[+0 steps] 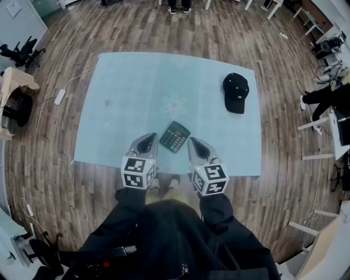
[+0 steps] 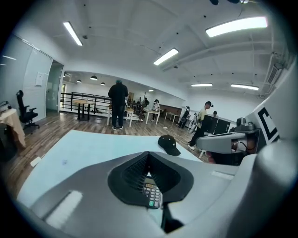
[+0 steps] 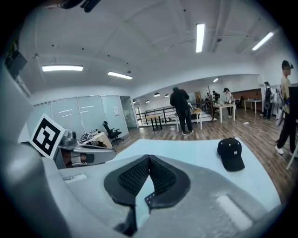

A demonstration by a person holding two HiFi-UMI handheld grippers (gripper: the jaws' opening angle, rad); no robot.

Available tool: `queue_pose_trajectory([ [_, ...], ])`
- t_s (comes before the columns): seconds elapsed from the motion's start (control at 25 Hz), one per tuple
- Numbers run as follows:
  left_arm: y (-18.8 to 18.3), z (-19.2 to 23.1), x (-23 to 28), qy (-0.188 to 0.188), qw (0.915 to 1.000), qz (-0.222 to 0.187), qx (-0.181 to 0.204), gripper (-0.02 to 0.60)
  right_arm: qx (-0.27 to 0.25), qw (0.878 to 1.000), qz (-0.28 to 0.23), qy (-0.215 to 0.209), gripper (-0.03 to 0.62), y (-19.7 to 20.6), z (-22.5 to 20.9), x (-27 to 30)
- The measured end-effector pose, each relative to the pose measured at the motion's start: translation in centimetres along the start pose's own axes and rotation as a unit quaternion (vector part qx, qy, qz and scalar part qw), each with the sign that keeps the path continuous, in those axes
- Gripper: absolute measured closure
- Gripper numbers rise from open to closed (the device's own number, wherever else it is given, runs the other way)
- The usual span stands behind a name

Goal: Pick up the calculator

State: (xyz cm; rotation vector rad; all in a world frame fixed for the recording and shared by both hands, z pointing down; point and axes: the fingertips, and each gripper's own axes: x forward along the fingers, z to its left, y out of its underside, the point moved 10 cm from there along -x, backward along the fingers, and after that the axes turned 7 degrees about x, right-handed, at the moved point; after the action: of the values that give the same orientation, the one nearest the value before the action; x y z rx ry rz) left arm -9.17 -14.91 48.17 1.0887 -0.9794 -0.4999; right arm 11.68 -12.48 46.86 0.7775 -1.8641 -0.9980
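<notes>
Flat dark rectangular calculator (image 1: 175,136) w/ small keys lies on smooth pale-blue counter (image 1: 126,98) nr near edge, betw. left gripper (image 1: 145,143) & right gripper (image 1: 199,146), both w/ ribbed black fingers (image 2: 133,175) closed, empty.

- Through my left gripper (image 2: 149,154), only a narrow strip of the calculator (image 2: 152,194) shows in the gap below the closed pads. The rest sits behind the jaws, lower centre of the frame.
- Its key markings are too small to read in any view.
- The white mark on the cap (image 1: 235,92), right of centre in the head view, is too small to make out.
- A standing person (image 1: 179,8) is cut off at the head view's top edge: shoes only.
- A second person (image 1: 321,96) runs off its right edge; only a dark leg and a shoe show.
</notes>
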Motion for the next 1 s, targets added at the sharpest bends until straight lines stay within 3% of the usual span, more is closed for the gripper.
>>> queue_pose_trajectory([
  [0.28, 5.3, -0.1, 2.4, -0.005, 0.9972, 0.072, -0.019, 0.58, 0.031, 0.996, 0.079, 0.019, 0.595, 5.3, -2.3, 3.2],
  [1.0, 12.1, 0.2, 8.8, 0.015, 0.9825, 0.172, -0.07, 0.58, 0.042, 0.98, 0.194, 0.032, 0.594, 12.1, -6.9, 10.5],
])
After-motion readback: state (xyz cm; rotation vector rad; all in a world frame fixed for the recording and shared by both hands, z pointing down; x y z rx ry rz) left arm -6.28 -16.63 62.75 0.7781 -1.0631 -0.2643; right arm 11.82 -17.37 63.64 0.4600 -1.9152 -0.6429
